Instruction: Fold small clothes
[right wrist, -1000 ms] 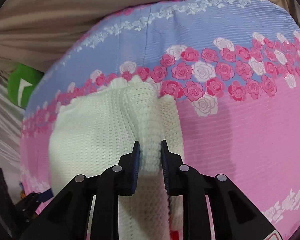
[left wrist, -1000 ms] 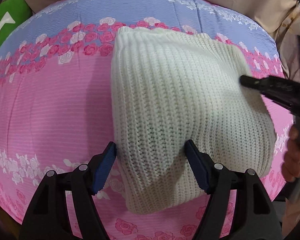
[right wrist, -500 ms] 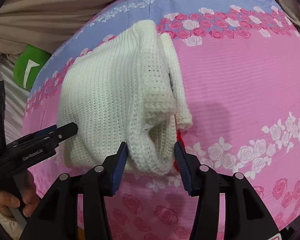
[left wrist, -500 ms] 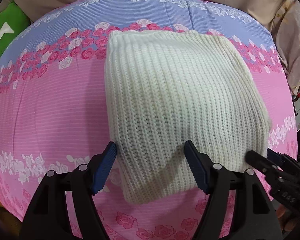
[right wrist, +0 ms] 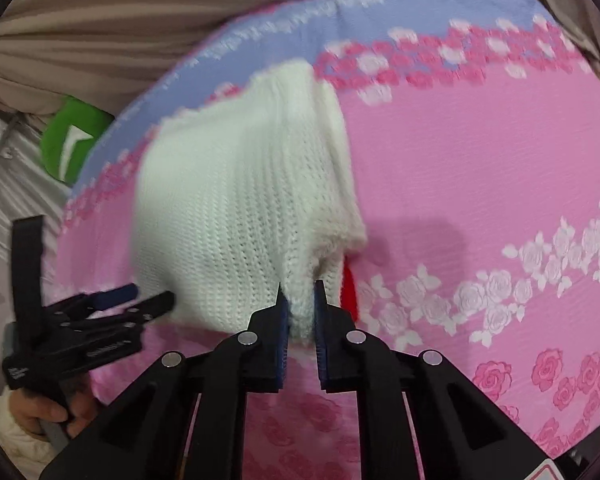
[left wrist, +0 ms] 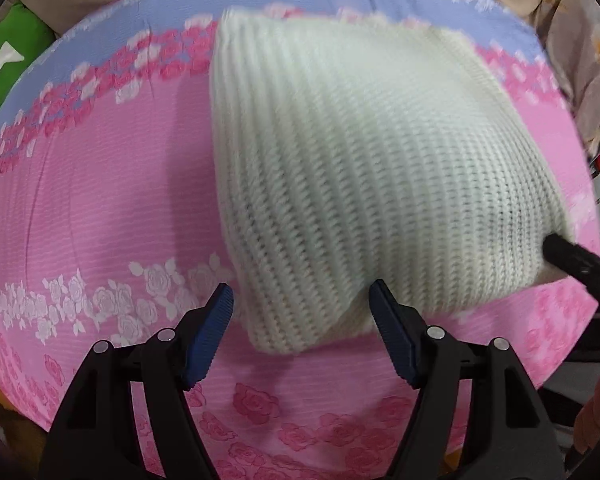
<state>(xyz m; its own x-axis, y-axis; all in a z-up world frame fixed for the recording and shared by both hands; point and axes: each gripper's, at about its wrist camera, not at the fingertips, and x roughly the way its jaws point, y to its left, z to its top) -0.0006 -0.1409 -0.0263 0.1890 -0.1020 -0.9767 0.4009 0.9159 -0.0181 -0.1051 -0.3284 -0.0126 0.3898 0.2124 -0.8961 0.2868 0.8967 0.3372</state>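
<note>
While the left wrist view shows the folded cream knitted sweater [left wrist: 372, 184] lying on the pink and lavender rose-print bed cover [left wrist: 100, 184] with the left gripper [left wrist: 300, 328] spread wide around its near corner, only the right wrist view shows the right gripper [right wrist: 299, 300] clenched on a sweater edge beside a red patch [right wrist: 349, 284], and a green item [right wrist: 74, 140] far left.

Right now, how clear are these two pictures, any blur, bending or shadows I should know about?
Left wrist view: motion blur softens the far bedsheet roses and the white knit sweater; the fisheye bows the bed into a dome. Right wrist view: blurrier still, the sweater's left edge smeared, a soft shadow on the pink sheet right of it; the right gripper fingers stay sharp.
</note>
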